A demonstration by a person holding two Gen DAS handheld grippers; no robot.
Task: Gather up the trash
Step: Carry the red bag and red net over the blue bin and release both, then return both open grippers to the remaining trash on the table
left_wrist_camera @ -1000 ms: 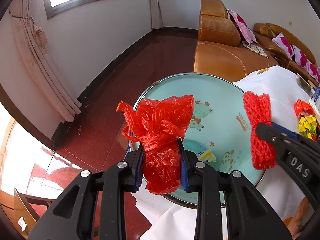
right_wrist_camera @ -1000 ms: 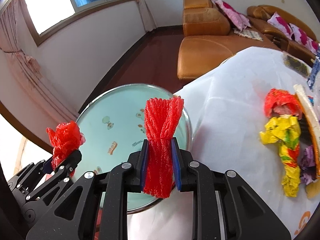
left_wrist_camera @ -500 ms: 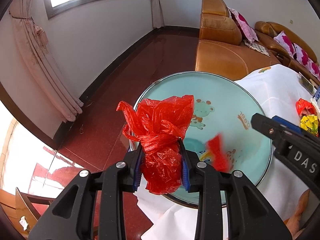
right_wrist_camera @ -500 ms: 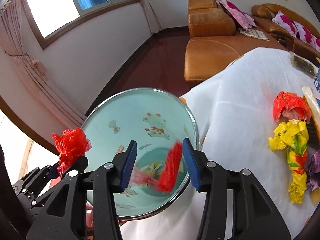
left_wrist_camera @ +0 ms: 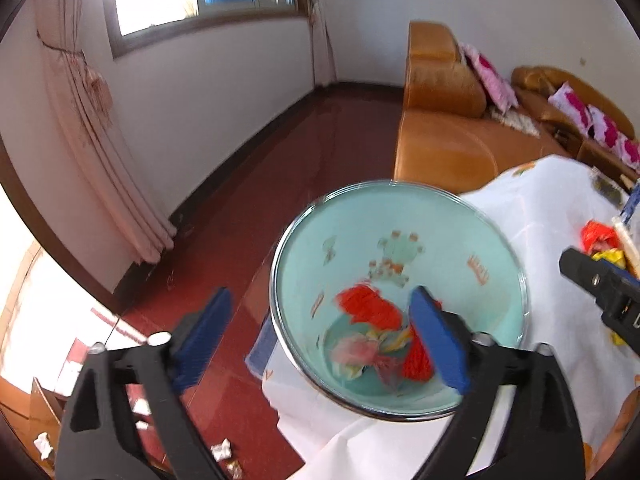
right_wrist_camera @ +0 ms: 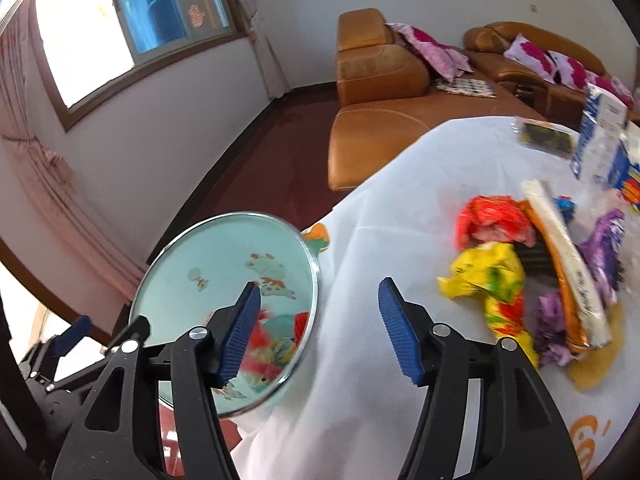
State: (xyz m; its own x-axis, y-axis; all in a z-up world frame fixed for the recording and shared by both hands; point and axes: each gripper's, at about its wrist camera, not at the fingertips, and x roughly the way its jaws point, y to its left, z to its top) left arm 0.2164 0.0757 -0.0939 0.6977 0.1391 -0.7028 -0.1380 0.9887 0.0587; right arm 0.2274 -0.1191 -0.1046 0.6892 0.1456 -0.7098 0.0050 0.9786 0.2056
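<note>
A pale green bin (left_wrist_camera: 504, 264) with cartoon prints stands beside the white-clothed table (right_wrist_camera: 400, 200). Inside it lie the red plastic bag (left_wrist_camera: 368, 306), the red mesh (left_wrist_camera: 416, 360) and other crumpled scraps. My left gripper (left_wrist_camera: 320, 336) is open and empty above the bin's near rim. My right gripper (right_wrist_camera: 320, 330) is open and empty over the table edge beside the bin (right_wrist_camera: 224, 252). On the table lie a yellow wrapper (right_wrist_camera: 492, 276), a red-orange wrapper (right_wrist_camera: 492, 216), purple scraps (right_wrist_camera: 600, 240) and a long orange-white packet (right_wrist_camera: 568, 268).
An orange leather sofa (right_wrist_camera: 384, 80) with pink cushions stands behind the table. Blue-white cartons (right_wrist_camera: 604, 140) stand at the table's far right. Dark red floor (left_wrist_camera: 280, 160) lies left of the bin, with paper scraps (left_wrist_camera: 222, 450) near a curtain (left_wrist_camera: 100, 140).
Both grippers opened. The red mesh fell from the right gripper into the bin, then the red bag fell from the left. The right gripper swung right toward the table.
</note>
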